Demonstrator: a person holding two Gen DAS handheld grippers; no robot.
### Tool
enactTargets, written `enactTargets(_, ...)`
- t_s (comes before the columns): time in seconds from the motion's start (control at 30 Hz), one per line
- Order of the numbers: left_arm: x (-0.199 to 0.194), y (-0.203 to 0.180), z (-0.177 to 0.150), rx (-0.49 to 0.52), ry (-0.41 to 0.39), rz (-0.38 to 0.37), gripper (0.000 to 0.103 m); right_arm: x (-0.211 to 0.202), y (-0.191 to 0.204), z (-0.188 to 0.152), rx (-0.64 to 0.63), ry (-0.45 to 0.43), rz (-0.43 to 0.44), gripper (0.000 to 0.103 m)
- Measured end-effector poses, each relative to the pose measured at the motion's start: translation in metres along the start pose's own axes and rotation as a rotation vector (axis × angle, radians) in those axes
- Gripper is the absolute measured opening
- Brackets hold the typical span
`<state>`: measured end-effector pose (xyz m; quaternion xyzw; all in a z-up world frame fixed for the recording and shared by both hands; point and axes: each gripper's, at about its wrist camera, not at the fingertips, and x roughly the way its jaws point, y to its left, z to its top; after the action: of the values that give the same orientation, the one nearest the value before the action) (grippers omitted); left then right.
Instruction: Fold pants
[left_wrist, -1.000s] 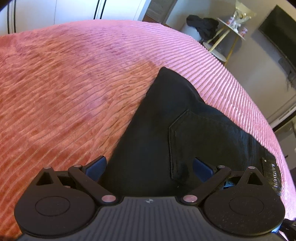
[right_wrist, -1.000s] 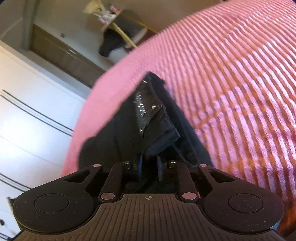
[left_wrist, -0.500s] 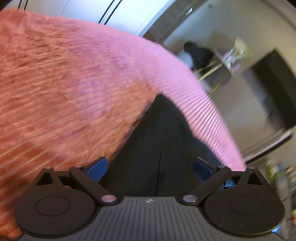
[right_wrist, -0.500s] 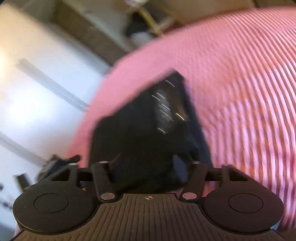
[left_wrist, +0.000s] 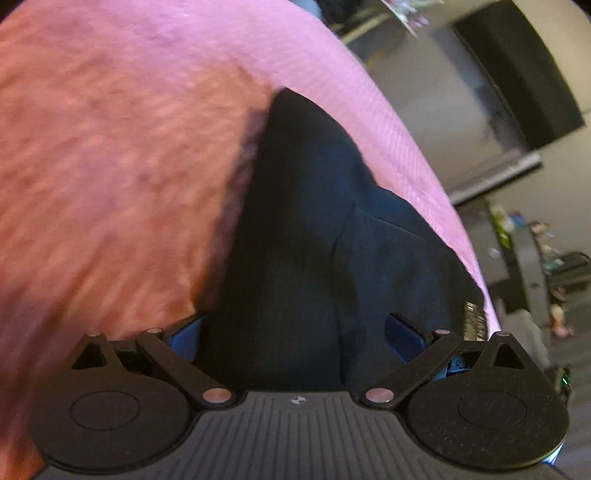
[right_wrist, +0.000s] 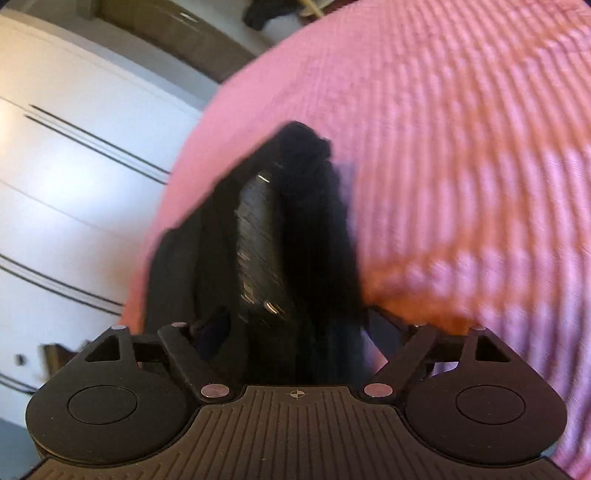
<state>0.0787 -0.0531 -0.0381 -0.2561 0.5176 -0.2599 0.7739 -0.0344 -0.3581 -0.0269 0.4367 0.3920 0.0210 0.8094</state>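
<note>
Black pants (left_wrist: 314, 229) lie folded on the pink ribbed bedspread (left_wrist: 110, 147), a back pocket showing. My left gripper (left_wrist: 295, 334) hovers low over their near end. It is open, and its blue pads (left_wrist: 404, 332) stand wide apart on either side of the cloth. In the right wrist view the pants (right_wrist: 306, 229) lie bunched near the bed's edge, with a shiny waistband label (right_wrist: 258, 236) on top. My right gripper (right_wrist: 295, 325) is over them and its jaws are opening. The cloth lies between the fingers, and the pads are not pressing on it. Both views are blurred.
The bedspread (right_wrist: 461, 166) stretches far to the right of the pants. A white wardrobe (right_wrist: 74, 192) stands beyond the bed's edge. In the left wrist view a dark screen (left_wrist: 517, 92) hangs on the wall and a cluttered shelf (left_wrist: 535, 258) stands past the bed's right edge.
My right gripper was shut on the waistband a second ago; its jaws have spread and let the cloth go. Both grippers have swung and dropped closer to the pants. The left stayed open.
</note>
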Motion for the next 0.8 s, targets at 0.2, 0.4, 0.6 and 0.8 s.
enactTargets(0.2, 0.022, -0.008, 0.019, 0.049, 0.026, -0.031, 0.099, 0.016, -0.006, 0.003, 0.019, -0.017, 0.032, 0.064)
enactTargets(0.4, 0.028, -0.027, 0.019, 0.118, -0.024, -0.006, 0.099, 0.04, 0.01, 0.003, -0.069, -0.051, 0.019, 0.046)
enactTargets(0.6, 0.001, -0.033, 0.015, 0.101, -0.127, -0.051, 0.086, 0.039, 0.045, 0.011, -0.183, -0.128, 0.056, 0.037)
enactTargets(0.8, -0.024, -0.065, 0.029, 0.184, -0.301, -0.006, 0.085, 0.044, 0.083, 0.037, -0.312, -0.234, 0.06, 0.039)
